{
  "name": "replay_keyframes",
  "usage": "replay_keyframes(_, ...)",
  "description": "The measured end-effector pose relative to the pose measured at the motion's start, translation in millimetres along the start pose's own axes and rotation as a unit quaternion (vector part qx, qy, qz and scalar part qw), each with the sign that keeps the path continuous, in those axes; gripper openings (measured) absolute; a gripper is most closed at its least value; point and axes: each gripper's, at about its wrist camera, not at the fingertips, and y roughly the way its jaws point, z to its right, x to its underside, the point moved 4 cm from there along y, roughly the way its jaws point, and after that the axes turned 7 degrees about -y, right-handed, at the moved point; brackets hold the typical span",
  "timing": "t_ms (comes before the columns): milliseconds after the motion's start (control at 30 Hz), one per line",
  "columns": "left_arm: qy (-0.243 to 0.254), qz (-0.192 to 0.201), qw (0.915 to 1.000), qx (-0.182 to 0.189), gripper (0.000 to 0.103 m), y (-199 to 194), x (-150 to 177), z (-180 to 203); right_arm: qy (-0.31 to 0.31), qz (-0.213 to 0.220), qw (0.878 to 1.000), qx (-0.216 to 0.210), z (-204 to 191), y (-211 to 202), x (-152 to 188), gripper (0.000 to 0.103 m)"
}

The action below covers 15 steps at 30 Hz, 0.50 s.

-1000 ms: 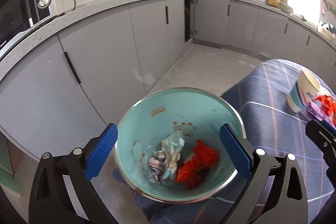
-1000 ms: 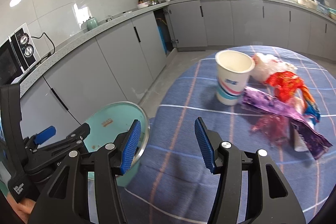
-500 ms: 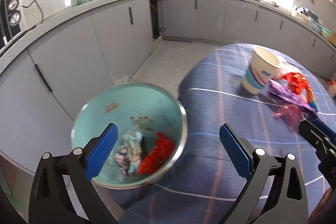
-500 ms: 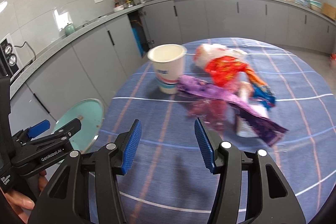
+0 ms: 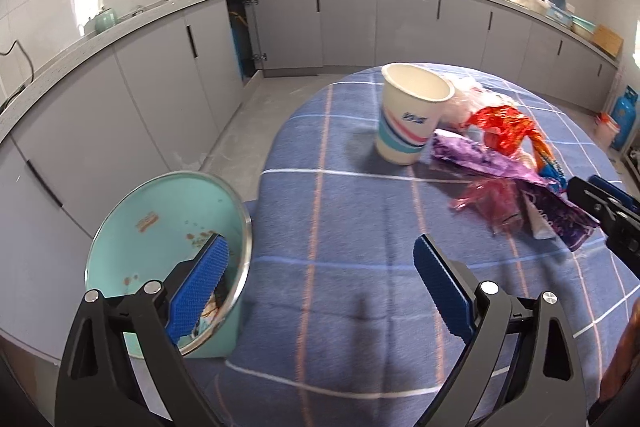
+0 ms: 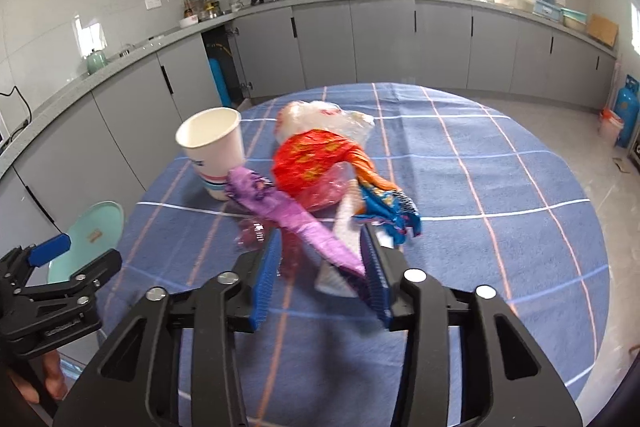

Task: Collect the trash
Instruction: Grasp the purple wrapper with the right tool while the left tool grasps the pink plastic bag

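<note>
The trash is a small heap of wrappers on the blue checked tablecloth [image 6: 500, 187]: a long purple wrapper [image 6: 288, 223] lies nearest the right gripper [image 6: 320, 267], its lower end running in between the two blue pads, with a crumpled pinkish film [image 6: 256, 231] just beside the left pad. The right gripper's jaws are closing around that purple end; whether the pads already press on it cannot be told, and a gap still shows on the left side. Just beyond the purple wrapper, ahead of these tongs, sit a red-orange wrapper [image 6: 316, 159], a blue and orange one [image 6: 384, 203] to its right, and a clear plastic bag [image 6: 324, 115] farthest off. A white paper cup [image 6: 214, 151] stands upright ahead and to the left, touching the purple wrapper's far end. The left gripper [image 5: 320, 279] hangs over bare cloth with its jaws wide and easing inward, nothing between them. Its left pad overlaps the rim of a turquoise bin [image 5: 168, 227] standing off the table edge, with some trash inside, mostly hidden. Grey kitchen cabinets [image 5: 160, 87] run behind.
</note>
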Motion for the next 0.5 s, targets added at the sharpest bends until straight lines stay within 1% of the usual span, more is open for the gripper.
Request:
replay_keyframes(100,0.012,0.000,0.9999,0.006,0.090,3.1,-2.2,14.7,-0.010,-0.015,1.000,-0.004,6.6,10.5,1.0,0.038)
replay_keyframes(133,0.016,-0.001,0.9998,0.007,0.090,4.6,-3.1,18.5,-0.012,-0.023,1.000,-0.011,7.3,15.4,1.4,0.038)
replay_keyframes(300,0.017,-0.008,0.9998,0.008,0.090,11.1,-5.0,24.8,-0.035,-0.050,0.998,-0.026,2.2,31.0,6.5,0.038)
replay_keyframes(333,0.017,-0.010,0.9998,0.007,0.090,13.0,-5.1,25.9,-0.040,-0.052,0.997,-0.028,0.8,32.6,7.5,0.035)
replay_keyframes(367,0.017,-0.012,0.9998,0.006,0.089,14.4,-5.1,26.9,-0.045,-0.054,0.997,-0.032,0.0,34.2,8.5,0.028)
replay_keyframes(433,0.019,-0.014,0.9997,0.005,0.090,17.4,-5.4,29.5,-0.051,-0.057,0.996,-0.040,-1.3,36.3,8.8,0.019)
replay_keyframes(500,0.022,-0.015,0.9996,0.006,0.089,19.2,-5.7,32.4,-0.059,-0.058,0.996,-0.044,-2.4,37.1,9.1,0.017)
